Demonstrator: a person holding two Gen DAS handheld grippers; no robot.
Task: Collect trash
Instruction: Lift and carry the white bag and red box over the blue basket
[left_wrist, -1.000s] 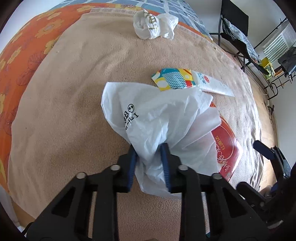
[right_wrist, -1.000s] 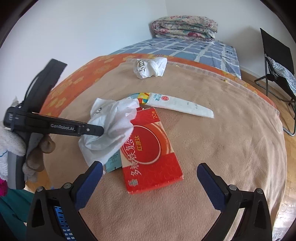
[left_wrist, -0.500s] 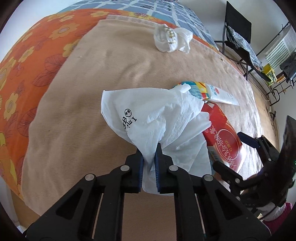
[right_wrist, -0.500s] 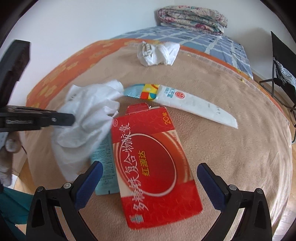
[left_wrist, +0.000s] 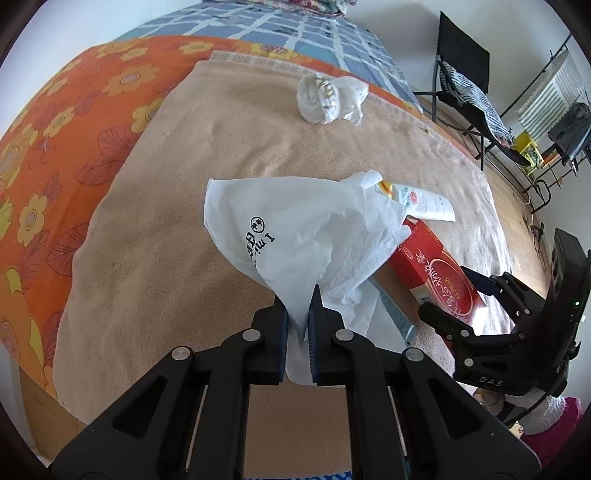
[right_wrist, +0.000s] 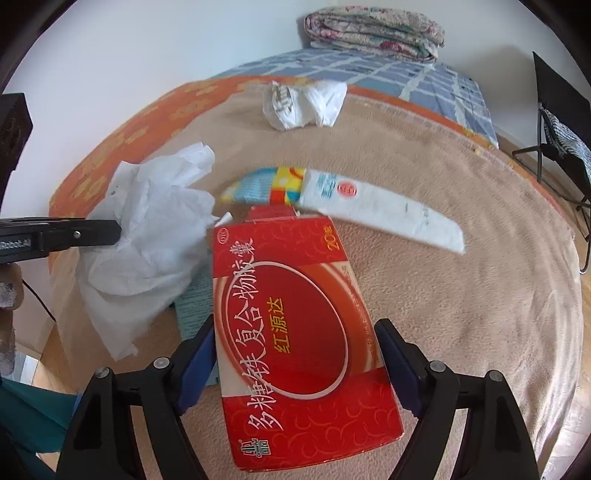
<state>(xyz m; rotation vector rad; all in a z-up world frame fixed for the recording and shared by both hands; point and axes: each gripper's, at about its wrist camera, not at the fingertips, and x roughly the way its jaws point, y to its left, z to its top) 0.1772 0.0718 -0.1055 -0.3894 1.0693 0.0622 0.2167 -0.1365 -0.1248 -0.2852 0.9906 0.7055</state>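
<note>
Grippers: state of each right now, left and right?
Left gripper: shut on the white bag.
Right gripper: open, fingers either side of the red box, not clamped.

Bed w/ tan blanket (right_wrist: 461, 314): red box (right_wrist: 295, 332), white wrapper (right_wrist: 369, 206), crumpled bag (right_wrist: 303, 99) directly on it.
</note>
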